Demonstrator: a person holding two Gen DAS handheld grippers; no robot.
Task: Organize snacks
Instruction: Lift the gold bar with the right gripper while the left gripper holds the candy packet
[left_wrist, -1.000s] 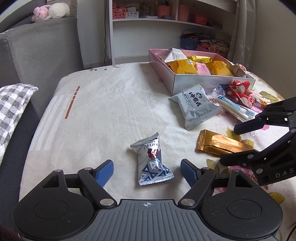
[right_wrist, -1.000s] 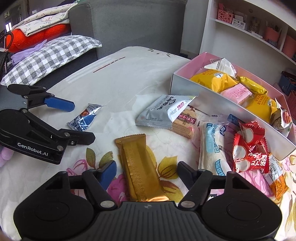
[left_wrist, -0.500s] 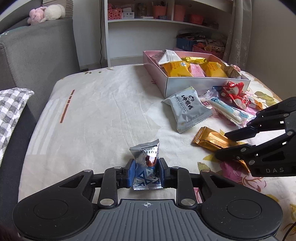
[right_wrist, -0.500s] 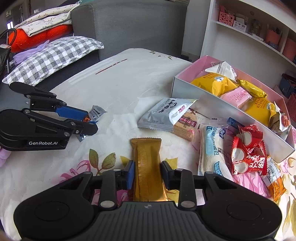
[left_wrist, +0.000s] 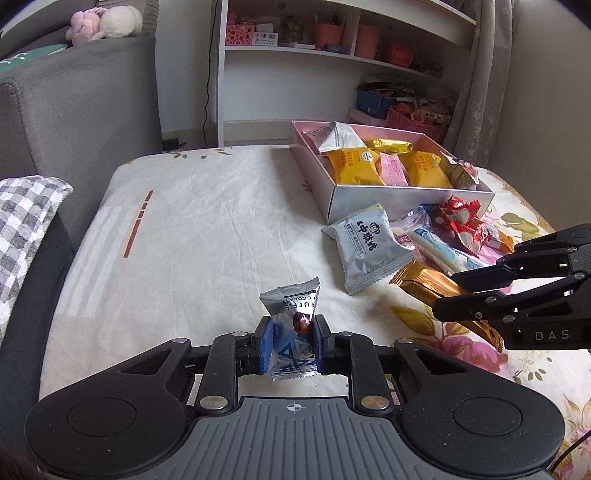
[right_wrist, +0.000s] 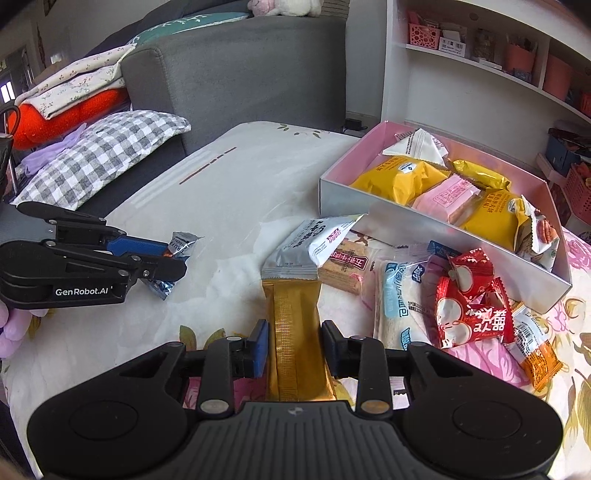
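- The left gripper (left_wrist: 291, 341) is pinching the truffle packet (left_wrist: 293, 332) across its lower half; the packet stands nearly upright above the sheet (left_wrist: 207, 229).
- The right gripper (right_wrist: 294, 349) has its pads around the gold bar (right_wrist: 295, 332), which lies lengthwise between them. Contact on the left pad is hard to confirm, so I judge it a light grip.
- The box (right_wrist: 354, 212) sits at about two o'clock from the right gripper, already partly filled along its far side.
- To do this step well: lift both straight up before travelling, so neither wrapper drags the grey packet (right_wrist: 314, 243) touching the bar's far end.
- Carry the bar level; gripped near one end, it will likely droop.
- Go in one at a time, aiming for the bare near strip of the box.
- Loose snacks still crowd the near wall; clear them high.
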